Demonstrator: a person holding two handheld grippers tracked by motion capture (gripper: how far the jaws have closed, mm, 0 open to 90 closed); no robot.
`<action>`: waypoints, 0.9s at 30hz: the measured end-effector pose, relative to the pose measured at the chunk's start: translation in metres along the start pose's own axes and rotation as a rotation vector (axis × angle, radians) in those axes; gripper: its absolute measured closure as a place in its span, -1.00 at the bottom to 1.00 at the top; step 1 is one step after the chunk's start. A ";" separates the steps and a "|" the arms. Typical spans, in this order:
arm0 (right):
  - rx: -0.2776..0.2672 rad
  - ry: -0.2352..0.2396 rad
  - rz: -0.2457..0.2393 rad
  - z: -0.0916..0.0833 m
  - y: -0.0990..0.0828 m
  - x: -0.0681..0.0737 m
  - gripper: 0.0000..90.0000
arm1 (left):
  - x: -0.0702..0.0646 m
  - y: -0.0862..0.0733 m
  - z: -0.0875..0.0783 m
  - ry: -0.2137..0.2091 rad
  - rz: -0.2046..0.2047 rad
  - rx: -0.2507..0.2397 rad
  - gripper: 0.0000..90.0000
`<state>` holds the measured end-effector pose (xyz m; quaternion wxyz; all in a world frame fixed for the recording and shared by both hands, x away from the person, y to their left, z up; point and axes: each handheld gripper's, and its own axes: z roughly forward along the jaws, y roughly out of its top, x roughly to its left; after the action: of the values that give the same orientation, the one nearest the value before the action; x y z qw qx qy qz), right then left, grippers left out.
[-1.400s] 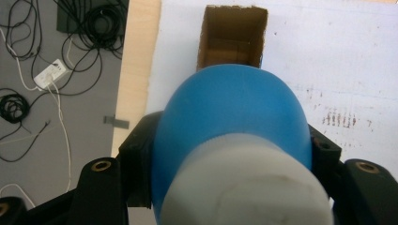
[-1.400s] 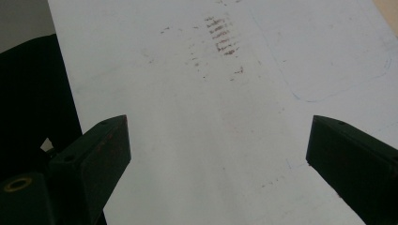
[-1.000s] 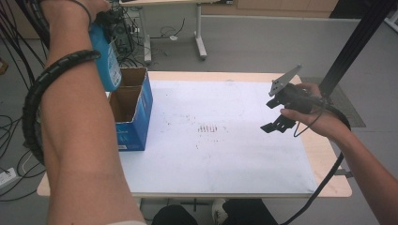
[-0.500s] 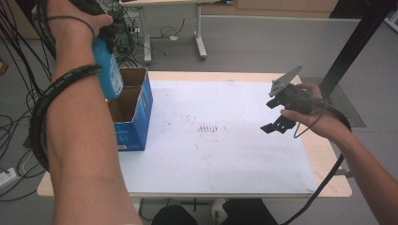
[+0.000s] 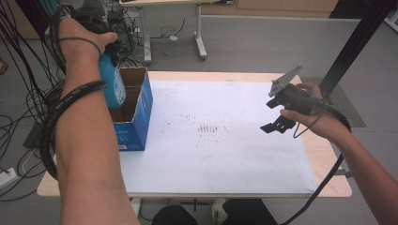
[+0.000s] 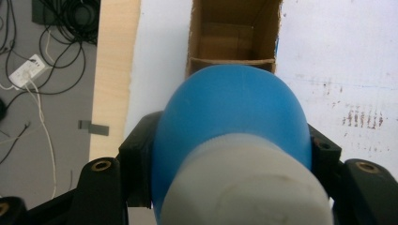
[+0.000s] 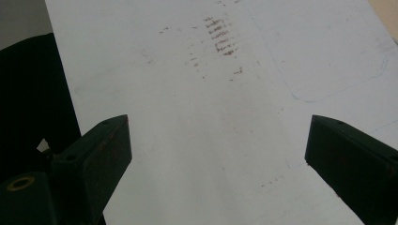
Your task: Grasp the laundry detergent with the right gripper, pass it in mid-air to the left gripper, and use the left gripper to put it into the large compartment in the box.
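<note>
Blue bottle (image 6: 230, 117), with its pale cap toward the left gripper view's camera, hangs over the open cardboard box (image 5: 133, 115), base pointing down at the box's near compartment. The box is the landmark: it stands at the left end of the desk (image 5: 333, 164), blue on the outside and brown within, split by a cardboard divider (image 6: 232, 60) into two compartments, both showing bare cardboard floor. A white sheet (image 5: 225, 140) covers most of the desk beside the box, with a patch of reddish-brown marks (image 5: 209, 129) well apart from it toward the middle. Past the box's outer side lie the desk's wooden strip and then a floor of tangled cables (image 5: 19, 108) (close on that side).

The left gripper (image 6: 230, 154) has its jaws clamped on the bottle's sides, a black jaw pressed against each flank. The right gripper (image 5: 277, 125) hangs over the far right of the sheet, well apart from the box, jaws spread wide with nothing between them but white paper.

Between box and right gripper the sheet lies bare apart from the marks.
</note>
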<state>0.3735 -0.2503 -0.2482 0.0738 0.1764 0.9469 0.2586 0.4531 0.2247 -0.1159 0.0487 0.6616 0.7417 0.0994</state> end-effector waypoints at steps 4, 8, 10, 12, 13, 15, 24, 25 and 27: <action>0.004 0.002 -0.002 0.002 0.001 0.000 -0.83 | -0.001 -0.002 0.012 0.005 0.004 0.007 -0.17; 0.007 0.002 -0.005 0.002 0.002 0.000 -0.83 | 0.000 -0.004 0.020 0.003 0.005 0.007 -0.17; 0.007 0.001 -0.006 0.002 0.003 0.000 -0.83 | 0.000 -0.005 0.023 0.001 0.006 0.006 -0.17; 0.007 0.001 -0.008 0.001 0.003 0.000 -0.83 | -0.001 -0.006 0.028 -0.001 0.007 0.009 -0.17; 0.007 0.001 -0.008 0.001 0.003 0.000 -0.83 | -0.001 -0.006 0.028 -0.001 0.007 0.009 -0.17; 0.006 0.002 -0.008 0.002 0.004 0.001 -0.83 | -0.002 -0.007 0.033 0.001 0.011 0.012 -0.17; 0.010 -0.003 -0.008 0.003 0.003 0.002 -0.83 | -0.006 -0.012 0.059 -0.010 0.034 0.021 -0.17; 0.009 -0.002 -0.007 0.003 0.003 0.002 -0.83 | -0.006 -0.012 0.059 -0.010 0.034 0.021 -0.17; 0.007 0.000 -0.004 0.004 0.002 0.002 -0.83 | -0.007 -0.014 0.068 -0.014 0.037 0.020 -0.17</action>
<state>0.3733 -0.2459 -0.2509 0.0737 0.1750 0.9481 0.2549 0.4539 0.2222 -0.1859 0.0453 0.6764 0.7299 0.0880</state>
